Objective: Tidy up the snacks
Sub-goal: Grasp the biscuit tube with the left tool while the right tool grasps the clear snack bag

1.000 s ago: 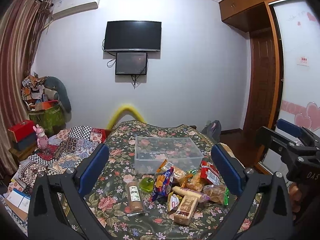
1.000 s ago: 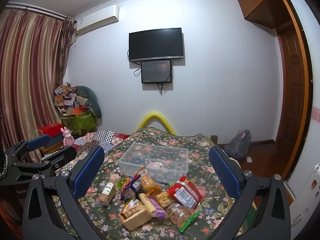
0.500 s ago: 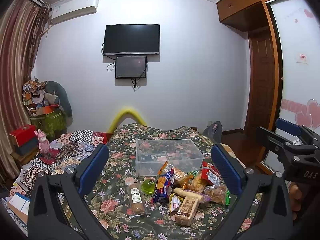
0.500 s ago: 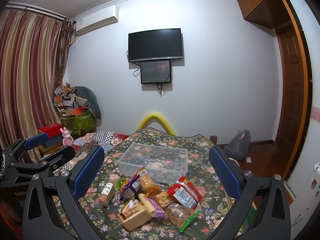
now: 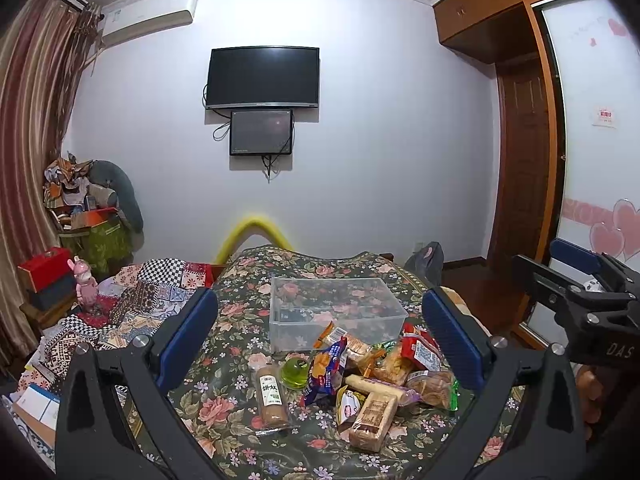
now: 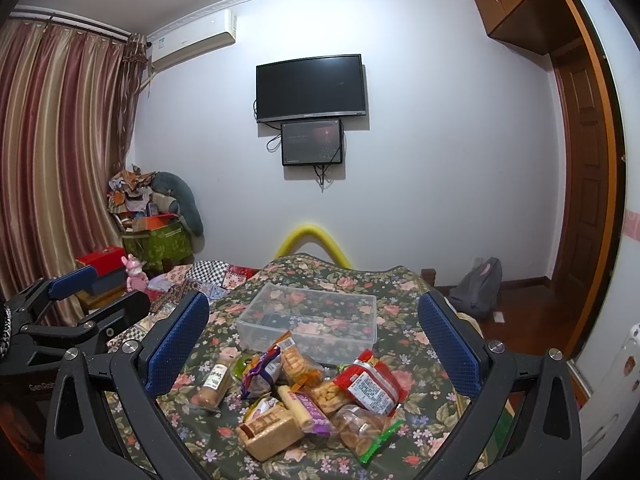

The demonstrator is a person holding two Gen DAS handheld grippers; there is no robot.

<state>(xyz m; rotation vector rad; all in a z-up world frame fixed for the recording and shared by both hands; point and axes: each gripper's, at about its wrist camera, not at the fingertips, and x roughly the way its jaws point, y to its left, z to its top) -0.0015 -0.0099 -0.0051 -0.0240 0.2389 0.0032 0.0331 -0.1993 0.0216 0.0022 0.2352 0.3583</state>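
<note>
A clear plastic bin (image 5: 336,312) (image 6: 312,320) stands empty on the floral table (image 5: 240,332) (image 6: 404,284). In front of it lies a pile of snacks: a brown biscuit pack (image 5: 272,394) (image 6: 214,384), a green jelly cup (image 5: 295,372), a blue-purple bag (image 5: 325,368) (image 6: 262,374), a red packet (image 5: 420,354) (image 6: 370,384), a tan cracker box (image 5: 374,414) (image 6: 270,430). My left gripper (image 5: 318,340) is open and empty above the pile. My right gripper (image 6: 312,340) is open and empty too. Each shows in the other's view at the side (image 5: 576,280) (image 6: 76,304).
A patchwork-covered surface (image 5: 132,300) with a pink toy (image 5: 85,284) lies left of the table. A yellow arc (image 5: 256,228) sits behind the table. A backpack (image 6: 480,284) and a wooden door (image 6: 584,184) are at the right. Two screens (image 5: 262,76) hang on the wall.
Both views shift only slightly; the left one has tilted up a little. The snacks and bin have not moved. Both grippers stay open.
</note>
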